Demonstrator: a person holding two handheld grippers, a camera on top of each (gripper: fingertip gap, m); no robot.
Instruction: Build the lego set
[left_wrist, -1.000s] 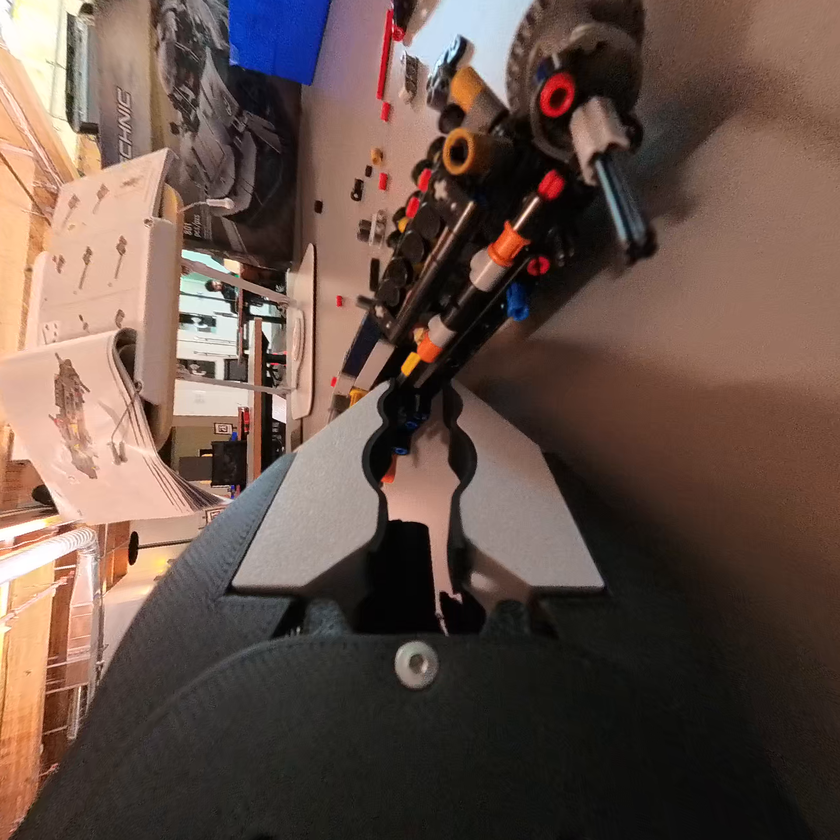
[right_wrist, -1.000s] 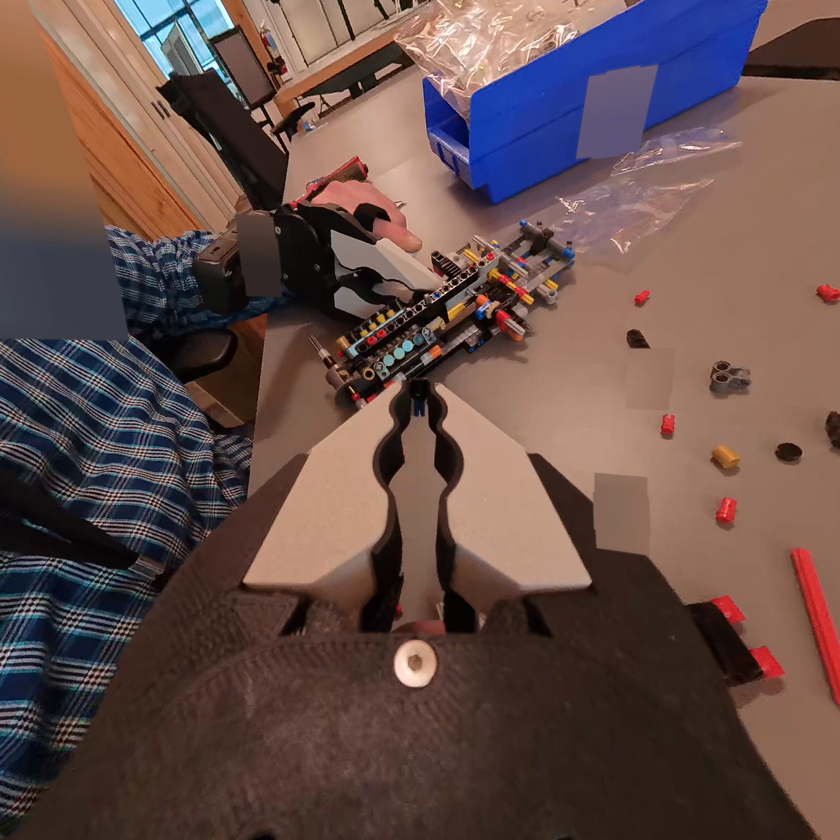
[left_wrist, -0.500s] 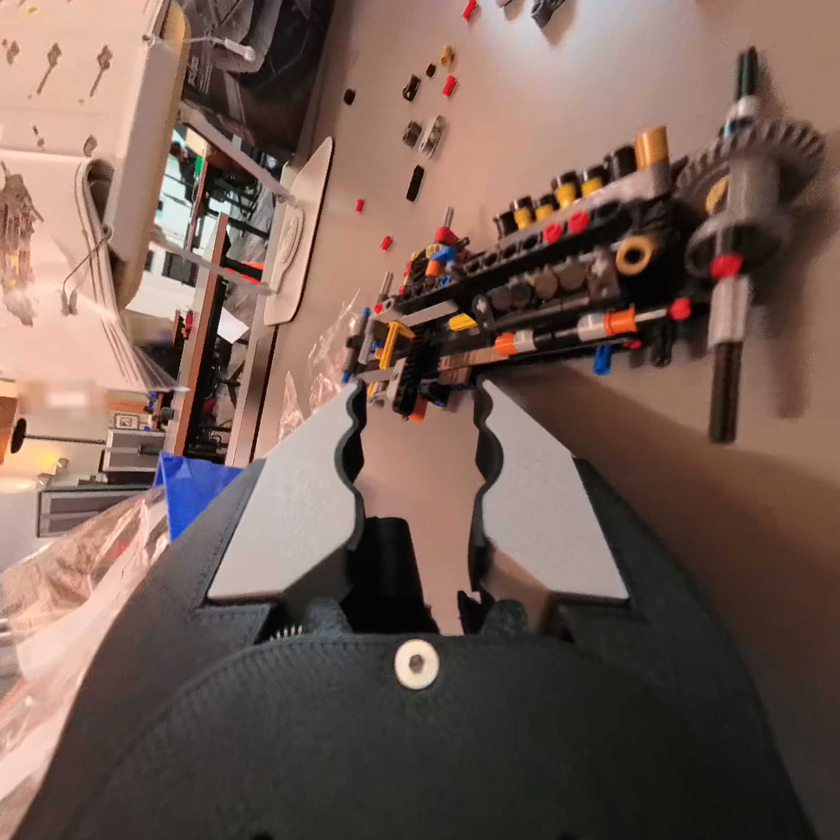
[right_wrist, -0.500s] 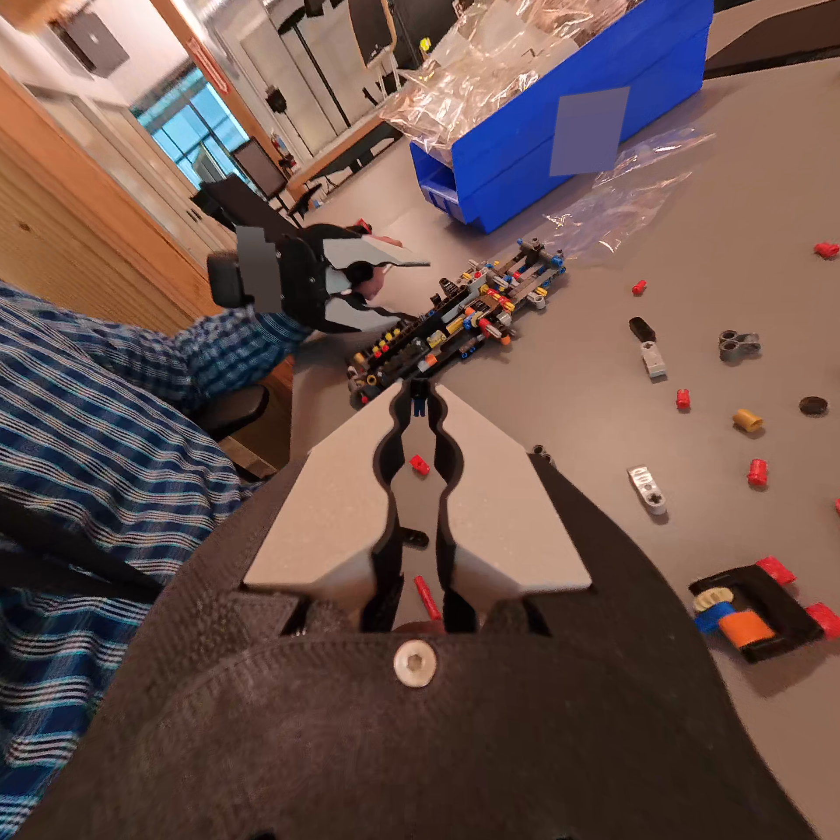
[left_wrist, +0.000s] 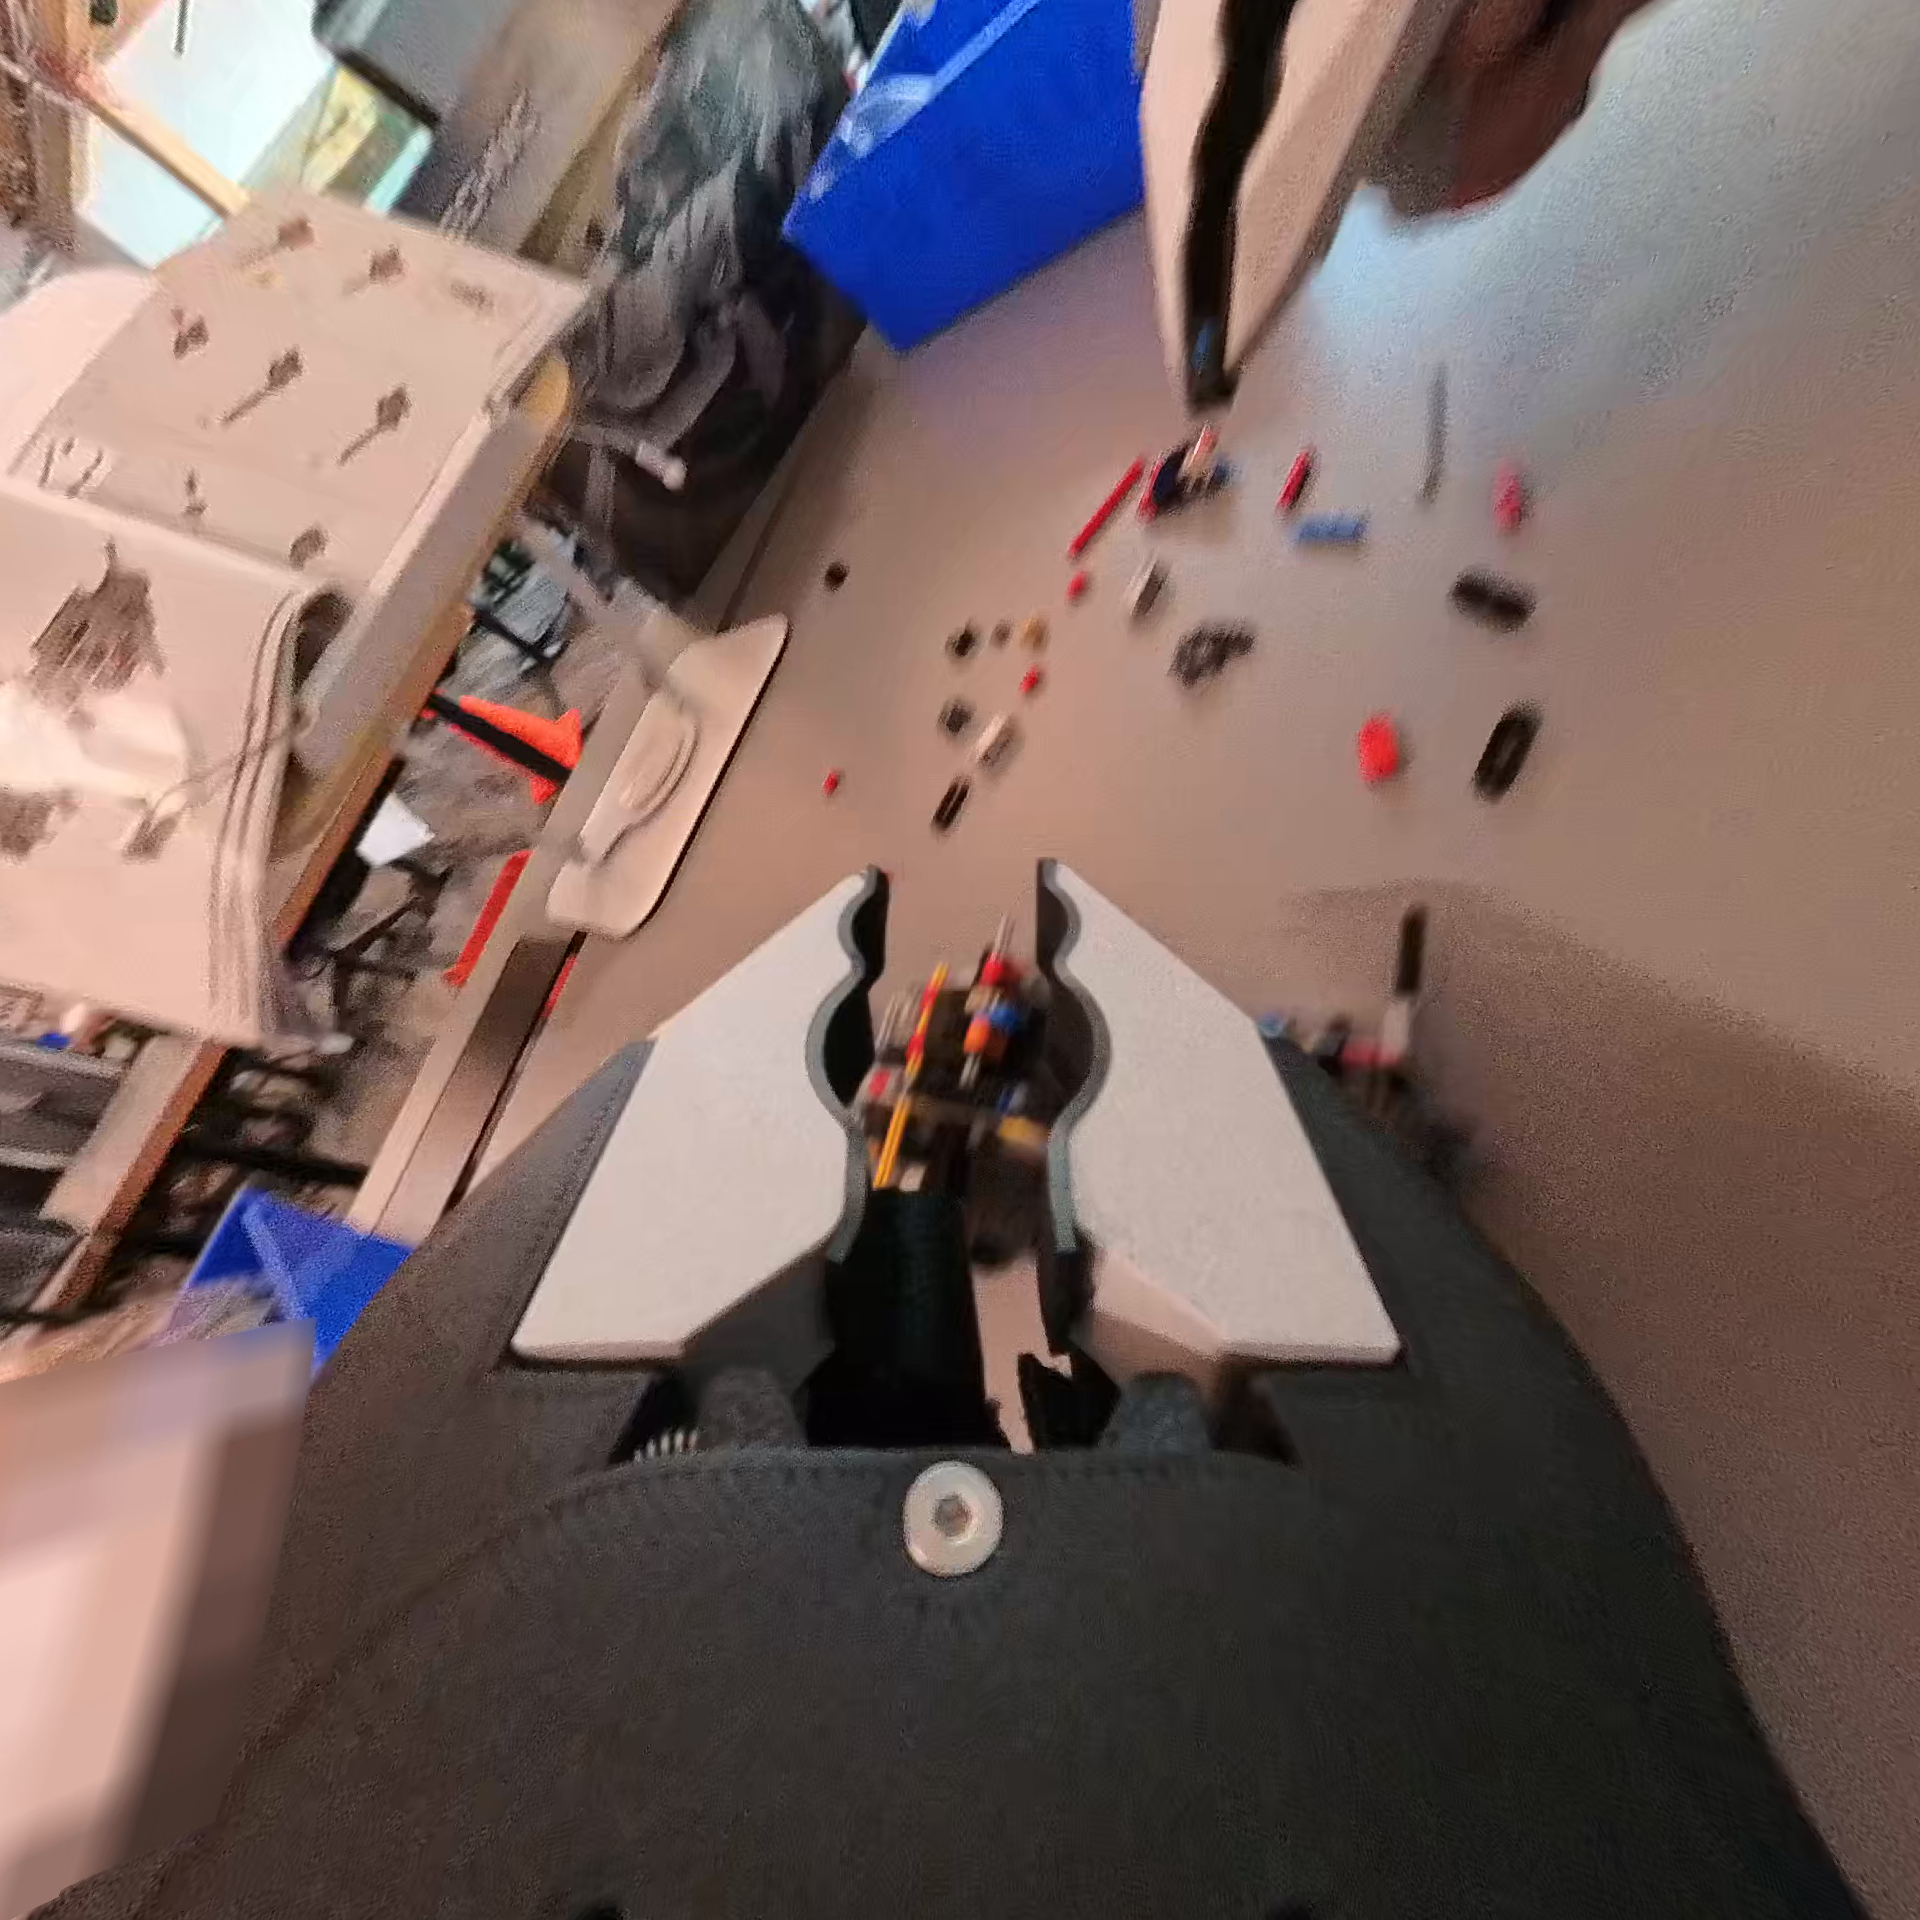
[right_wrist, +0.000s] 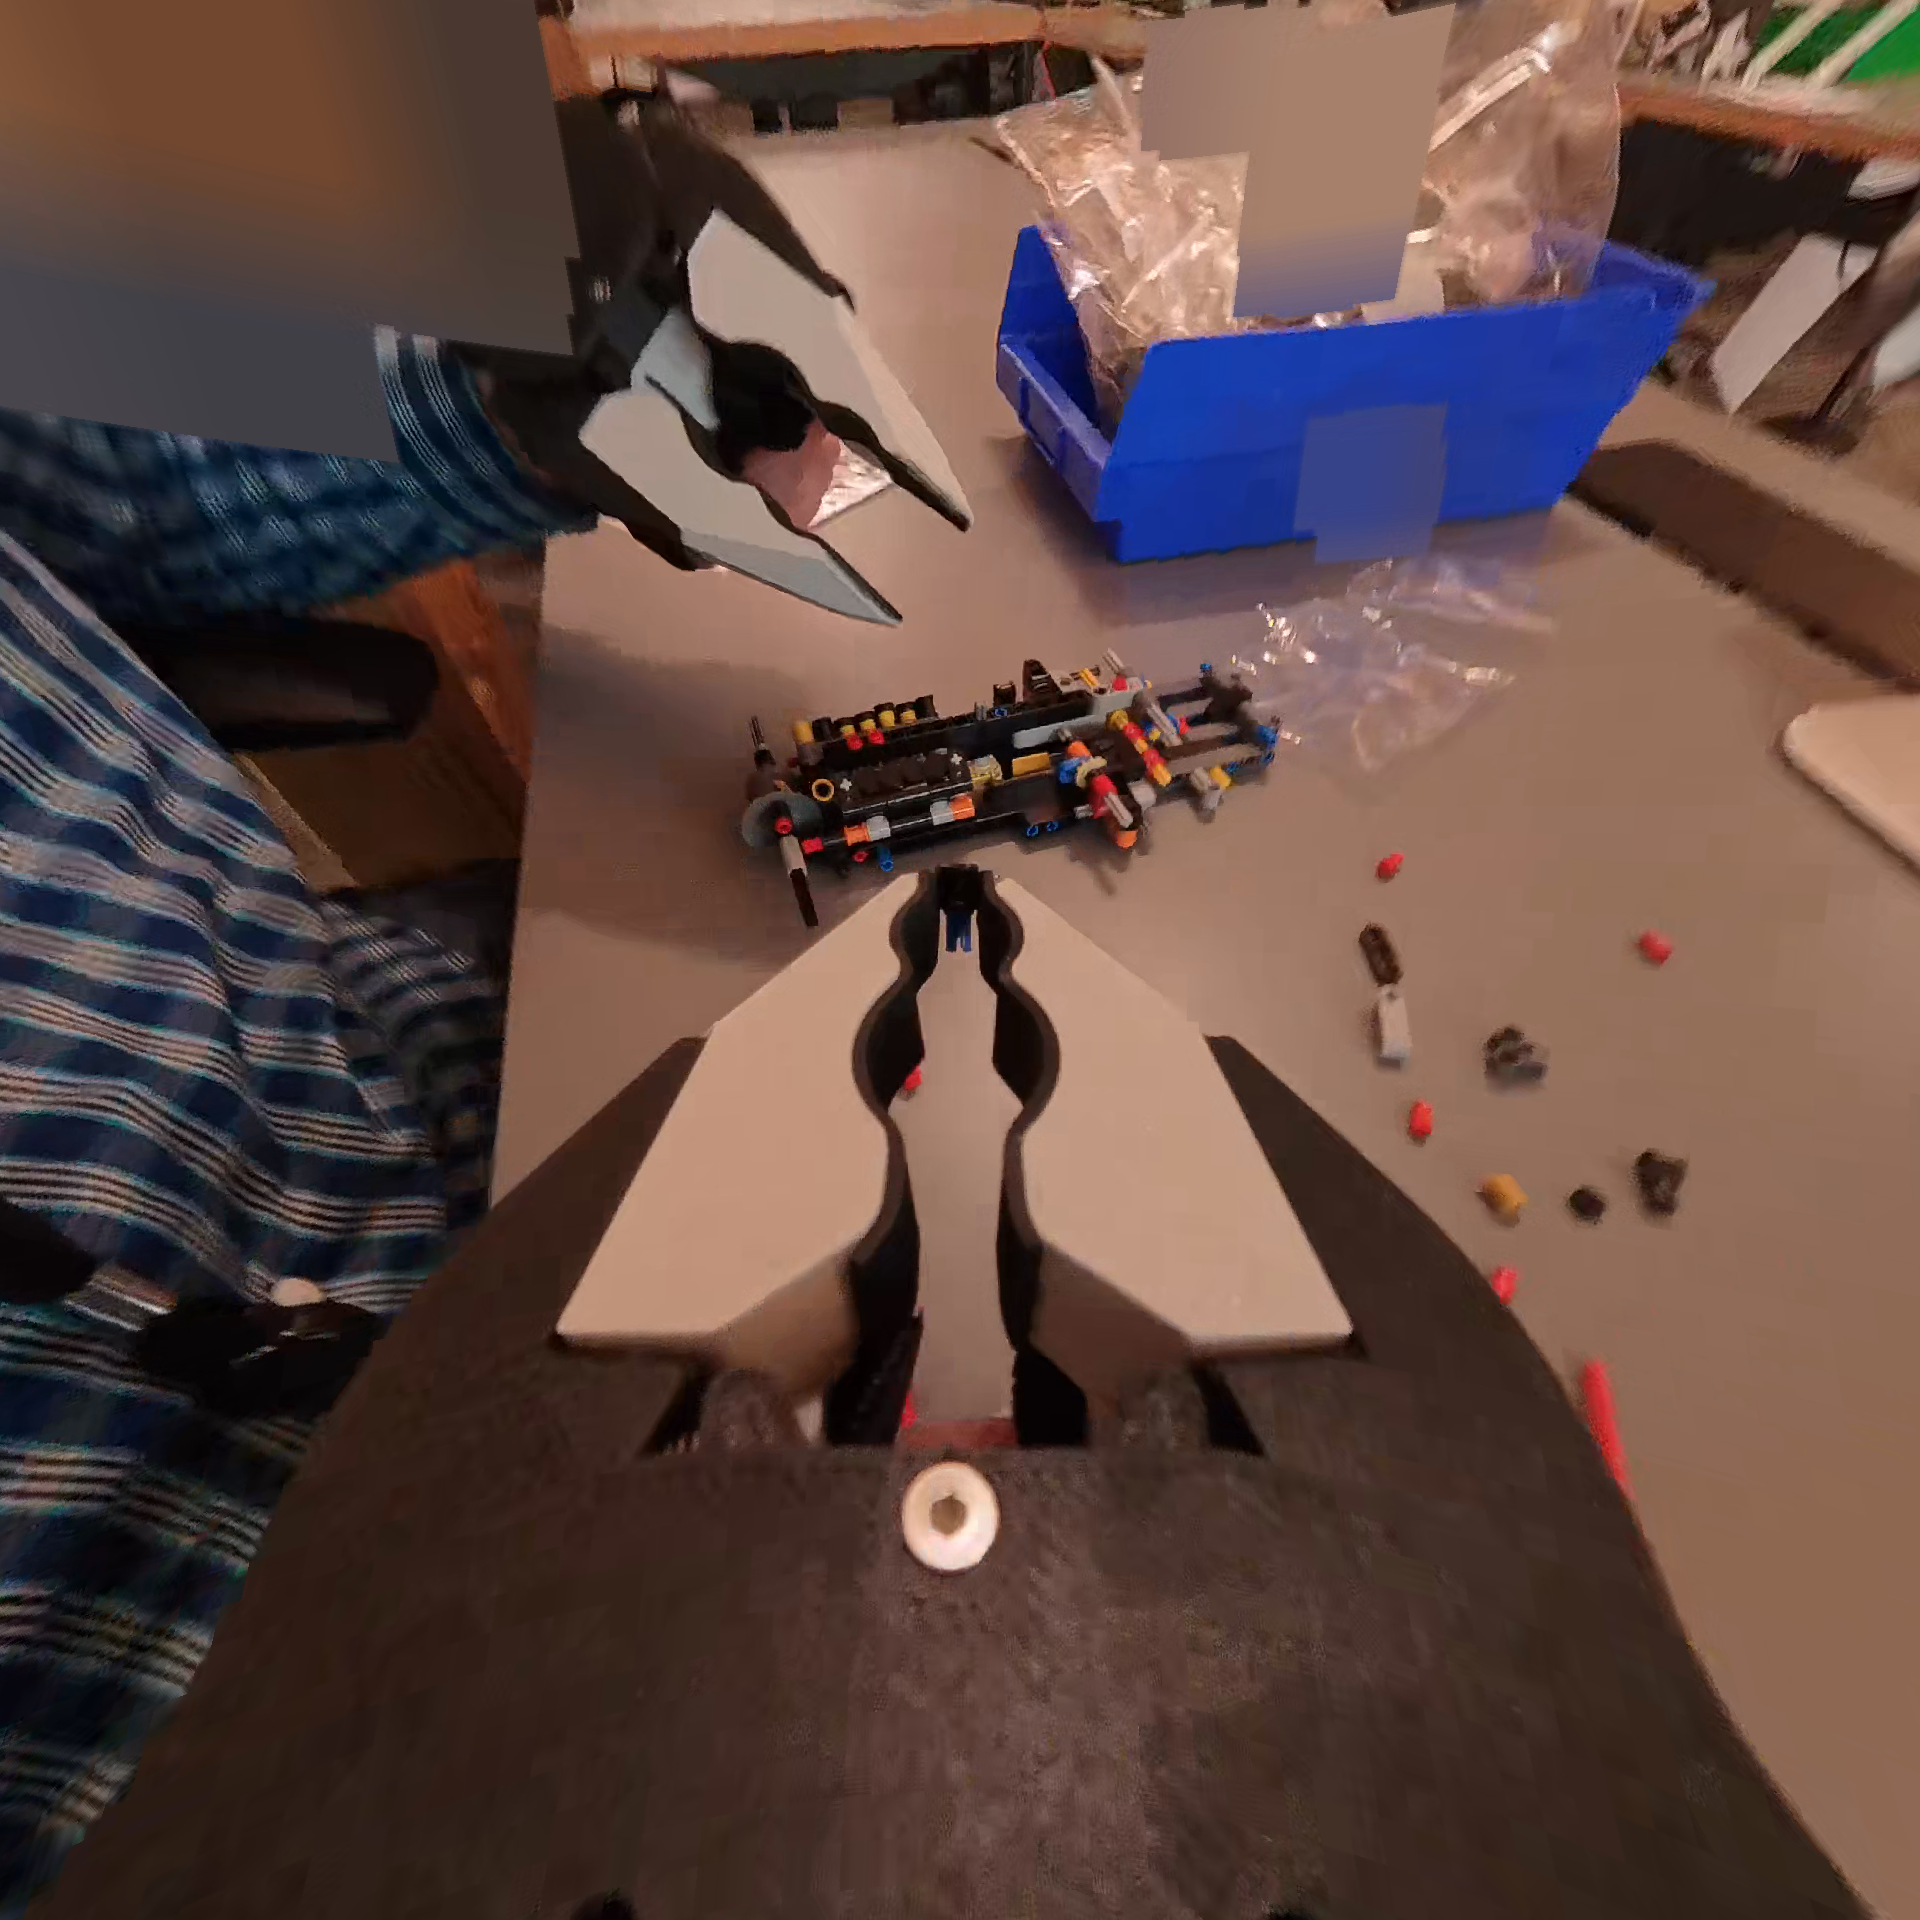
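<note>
Left gripper (right_wrist: 930, 561) up in air above tabletop (right_wrist: 1247, 935), fingers (left_wrist: 727, 1122) spread wide, nothing between tips; in left wrist view, build seen thru the gap only, view heavily blurred. Right gripper (right_wrist: 958, 896) low over tabletop, fingers (right_wrist: 790, 1122) narrow, pinching small black-and-blue lego piece (right_wrist: 957, 914) at tips. Same gripper visible top of left wrist view (left_wrist: 1205, 384), tips pointing down.

Lego build (right_wrist: 1013, 769): long black chassis w/ yellow, red, orange, blue bits, lying flat on tabletop just beyond right fingertips, not touching either gripper. Gear and axle at its left end.

Loose pieces (right_wrist: 1507, 1060) scattered right of build: red pins, black connectors, one yellow, one grey. Red rod (right_wrist: 1605, 1429) near right edge. Blue bin (right_wrist: 1340, 436) behind build, stuffed w/ clear bags; another clear bag (right_wrist: 1382, 655) flat on tabletop betw. bin and build. Open instruction booklet (left_wrist: 239, 499) at left in left wrist view. Plaid sleeve (right_wrist: 208, 935) at left in right wrist view.
</note>
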